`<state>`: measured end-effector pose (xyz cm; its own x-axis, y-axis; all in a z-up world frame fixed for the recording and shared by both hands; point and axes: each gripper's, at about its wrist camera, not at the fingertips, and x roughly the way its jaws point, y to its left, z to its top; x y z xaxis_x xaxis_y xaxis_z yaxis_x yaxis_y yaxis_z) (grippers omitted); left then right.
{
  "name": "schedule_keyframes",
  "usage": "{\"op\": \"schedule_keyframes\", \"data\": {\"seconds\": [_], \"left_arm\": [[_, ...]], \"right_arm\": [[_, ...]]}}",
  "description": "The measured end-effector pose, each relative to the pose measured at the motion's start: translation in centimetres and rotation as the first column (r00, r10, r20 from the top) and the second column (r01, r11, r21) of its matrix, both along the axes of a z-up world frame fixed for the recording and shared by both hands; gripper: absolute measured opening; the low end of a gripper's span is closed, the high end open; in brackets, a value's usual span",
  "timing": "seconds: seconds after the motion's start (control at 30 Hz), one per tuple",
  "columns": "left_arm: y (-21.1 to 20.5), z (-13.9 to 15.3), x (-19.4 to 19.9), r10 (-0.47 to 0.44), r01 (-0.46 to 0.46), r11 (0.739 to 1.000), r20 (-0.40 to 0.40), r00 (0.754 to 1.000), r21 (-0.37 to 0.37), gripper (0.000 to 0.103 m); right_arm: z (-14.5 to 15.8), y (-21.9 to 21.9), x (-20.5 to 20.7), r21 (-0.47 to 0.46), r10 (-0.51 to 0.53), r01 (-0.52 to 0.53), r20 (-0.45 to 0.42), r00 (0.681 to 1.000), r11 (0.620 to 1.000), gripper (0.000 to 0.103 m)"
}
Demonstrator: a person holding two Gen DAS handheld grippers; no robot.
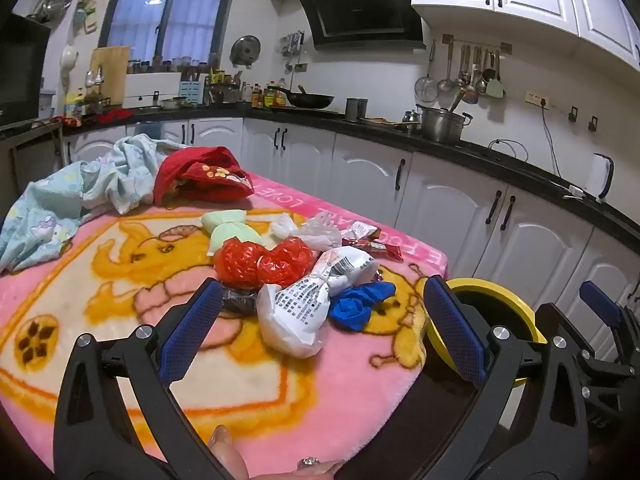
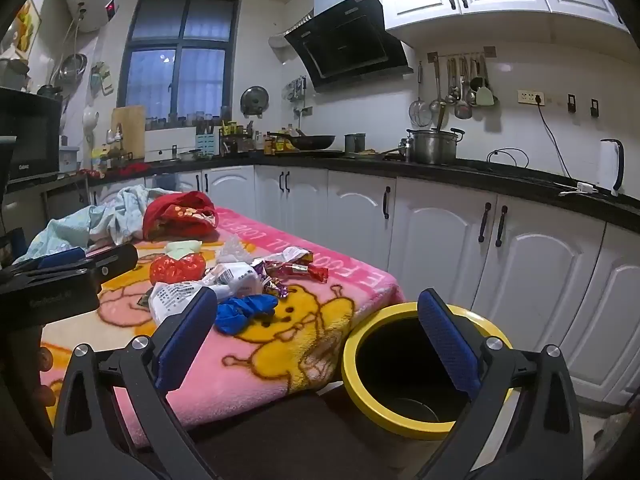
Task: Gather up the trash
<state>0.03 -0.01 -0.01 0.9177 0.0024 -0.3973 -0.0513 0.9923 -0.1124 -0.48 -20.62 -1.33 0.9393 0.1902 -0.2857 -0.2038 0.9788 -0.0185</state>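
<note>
A pink cartoon blanket [image 1: 80,320] covers the tabletop in a kitchen. At its far left lies a crumpled pale blue cloth [image 1: 60,196], and just right of it, touching it, a red cloth [image 1: 200,178] with small flowers on it.

The left gripper [image 1: 322,320] hangs over the near part of the blanket with its blue-padded fingers [image 1: 192,328] spread wide apart and nothing between the pads. A fingertip of the person's hand [image 1: 228,452] shows at the bottom edge of the left wrist view.

The trash sits in a loose heap in the middle of the blanket, ahead of the left gripper. From left to right: a pale green knotted bag [image 1: 228,232] at the back, a red knotted bag [image 1: 260,262] in front of it, a dark wrapper [image 1: 240,302] partly hidden under the red bag, a white printed bag [image 1: 308,308] lying nearest the gripper, a white tied bag [image 1: 316,230] behind, a blue glove [image 1: 360,300] touching the printed bag's right side, and red snack wrappers [image 1: 376,242] near the blanket's right edge.

Right of the tabletop, beside its corner and lower, stands a yellow-rimmed bin [image 2: 360,384] with a dark inside. The right gripper [image 2: 324,340] is above the tabletop's corner and the bin, its fingers [image 2: 448,344] also wide apart and holding nothing; the right finger shows against the bin's opening.

Behind, white cabinets [image 2: 440,232] run under a black counter [image 2: 500,178] bearing a steel pot [image 2: 434,146].
</note>
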Motion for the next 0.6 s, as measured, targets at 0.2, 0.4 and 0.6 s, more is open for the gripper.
{"op": "schedule_keyframes", "data": {"seconds": [0.2, 0.4, 0.6], "left_arm": [[0.0, 0.0, 0.07, 0.003, -0.003, 1.0, 0.005, 1.0, -0.005, 0.092], [0.1, 0.5, -0.07, 0.002, -0.002, 1.0, 0.005, 1.0, -0.009, 0.092], [0.06, 0.46, 0.0, 0.003, -0.002, 1.0, 0.009, 1.0, -0.012, 0.092]], "right_arm": [[0.04, 0.0, -0.03, 0.002, 0.001, -0.001, 0.002, 1.0, 1.0, 0.097], [0.04, 0.06, -0.07, 0.001, -0.002, 0.002, 0.004, 1.0, 1.0, 0.097], [0.08, 0.09, -0.03, 0.002, -0.004, 0.004, 0.004, 1.0, 1.0, 0.097]]}}
